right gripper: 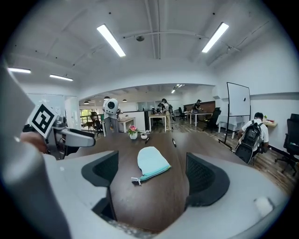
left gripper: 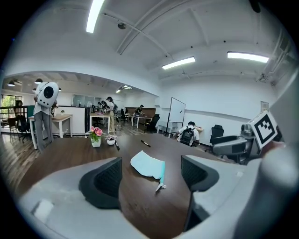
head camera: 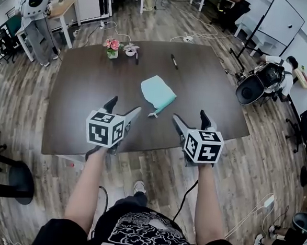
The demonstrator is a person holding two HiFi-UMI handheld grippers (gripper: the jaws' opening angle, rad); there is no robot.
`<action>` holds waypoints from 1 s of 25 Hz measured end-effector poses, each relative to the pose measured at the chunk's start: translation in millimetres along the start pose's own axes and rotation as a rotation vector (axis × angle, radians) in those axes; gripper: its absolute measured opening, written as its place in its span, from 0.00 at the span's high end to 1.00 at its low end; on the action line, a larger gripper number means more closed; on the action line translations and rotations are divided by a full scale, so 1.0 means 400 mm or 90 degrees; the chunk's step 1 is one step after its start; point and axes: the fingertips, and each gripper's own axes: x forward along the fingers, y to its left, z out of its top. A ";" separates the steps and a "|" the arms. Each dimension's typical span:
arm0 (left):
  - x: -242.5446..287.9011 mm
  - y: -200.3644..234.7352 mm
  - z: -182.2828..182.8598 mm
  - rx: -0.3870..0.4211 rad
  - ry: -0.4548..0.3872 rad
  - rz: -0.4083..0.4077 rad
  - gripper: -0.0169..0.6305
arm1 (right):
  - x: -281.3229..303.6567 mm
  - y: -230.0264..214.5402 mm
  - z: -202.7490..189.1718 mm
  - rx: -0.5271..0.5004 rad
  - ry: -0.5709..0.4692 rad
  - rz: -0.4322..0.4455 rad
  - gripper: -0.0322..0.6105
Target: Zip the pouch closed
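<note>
Both grippers are hovering over the near edge of the table [head camera: 82, 88], the left gripper [head camera: 126, 105] and the right gripper [head camera: 189, 115] each spreading its jaws wide with nothing between them. Only the head view is showing the two side by side, with the person's bare forearms behind them.

Each gripper view is framing the pouch [left gripper: 147, 164] through its own open jaws. The left gripper view is also catching the right gripper's marker cube [left gripper: 264, 128], and the right gripper view the left one's [right gripper: 43, 119].

At the table's middle, the pale blue pouch [head camera: 158, 93] is lying flat and untouched. Its long axis is running roughly from the table's far edge to the near edge, slightly slanted. Its rounded end [right gripper: 152, 150] is pointing toward the far edge, and the zip pull [head camera: 153, 114] is trailing toward the near edge.
</note>
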 end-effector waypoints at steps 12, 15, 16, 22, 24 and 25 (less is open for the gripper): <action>0.125 0.076 0.077 0.000 0.005 -0.013 0.36 | 0.142 -0.042 0.087 -0.008 0.004 -0.010 0.26; 0.150 0.070 0.087 0.000 0.007 -0.021 0.36 | 0.156 -0.058 0.102 -0.013 0.002 -0.012 0.26; 0.156 0.068 0.092 0.001 0.008 -0.022 0.36 | 0.159 -0.063 0.107 -0.013 0.001 -0.012 0.26; 0.194 0.062 0.102 0.015 0.011 -0.016 0.36 | 0.195 -0.083 0.106 -0.010 -0.002 0.003 0.27; 0.206 0.061 0.101 0.016 0.014 -0.010 0.36 | 0.209 -0.093 0.107 -0.010 -0.004 0.011 0.27; 0.210 0.058 0.101 0.015 0.014 -0.006 0.36 | 0.214 -0.099 0.108 -0.010 -0.004 0.017 0.27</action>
